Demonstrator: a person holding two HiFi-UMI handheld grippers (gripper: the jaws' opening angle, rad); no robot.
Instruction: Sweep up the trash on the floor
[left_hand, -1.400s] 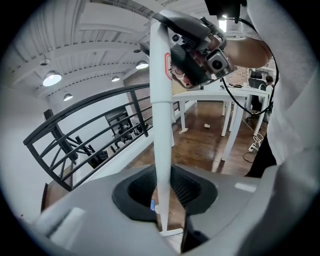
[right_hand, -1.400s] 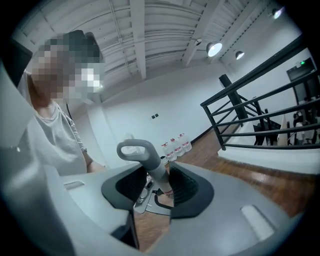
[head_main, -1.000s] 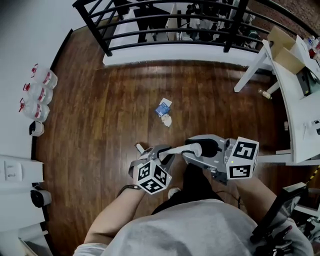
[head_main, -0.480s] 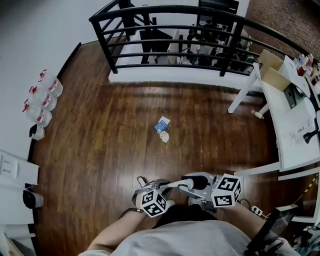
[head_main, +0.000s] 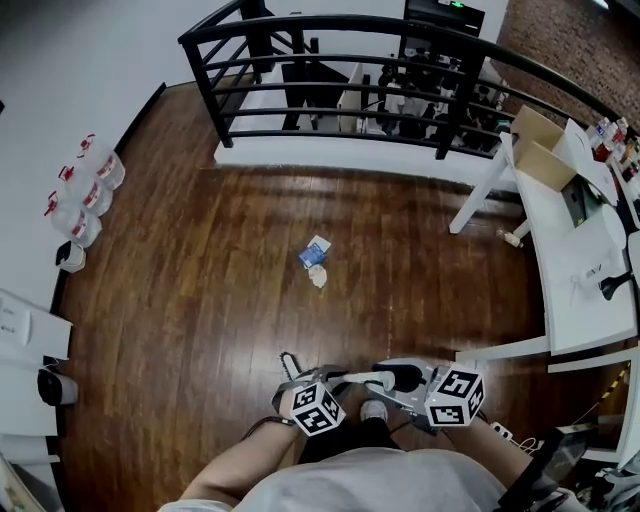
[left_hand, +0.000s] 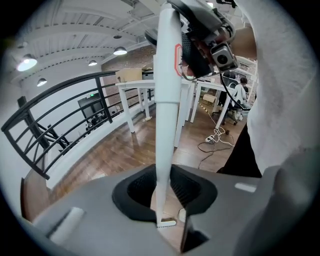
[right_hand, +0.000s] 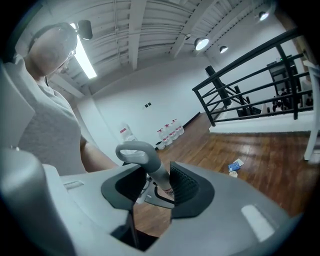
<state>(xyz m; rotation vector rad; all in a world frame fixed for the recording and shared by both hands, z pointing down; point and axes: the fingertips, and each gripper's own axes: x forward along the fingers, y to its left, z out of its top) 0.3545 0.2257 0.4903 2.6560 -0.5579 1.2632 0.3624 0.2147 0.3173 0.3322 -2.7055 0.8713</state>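
The trash, a blue wrapper with a crumpled white scrap beside it, lies on the dark wooden floor well ahead of me; the right gripper view shows it as trash far off. A long white handle with a grey looped grip runs between both grippers close to my body. My left gripper is shut on the white shaft, its pads against it. My right gripper is shut on the grey grip end. The tool's lower end is hidden below me.
A black railing closes the far side. White tables with a cardboard box stand at the right, with cables on the floor beneath. Several jugs line the left wall, above a white cabinet.
I have backed away from the trash, which now lies farther from the grippers. Both grippers have dropped lower in the head view and kept their hold on the handle.
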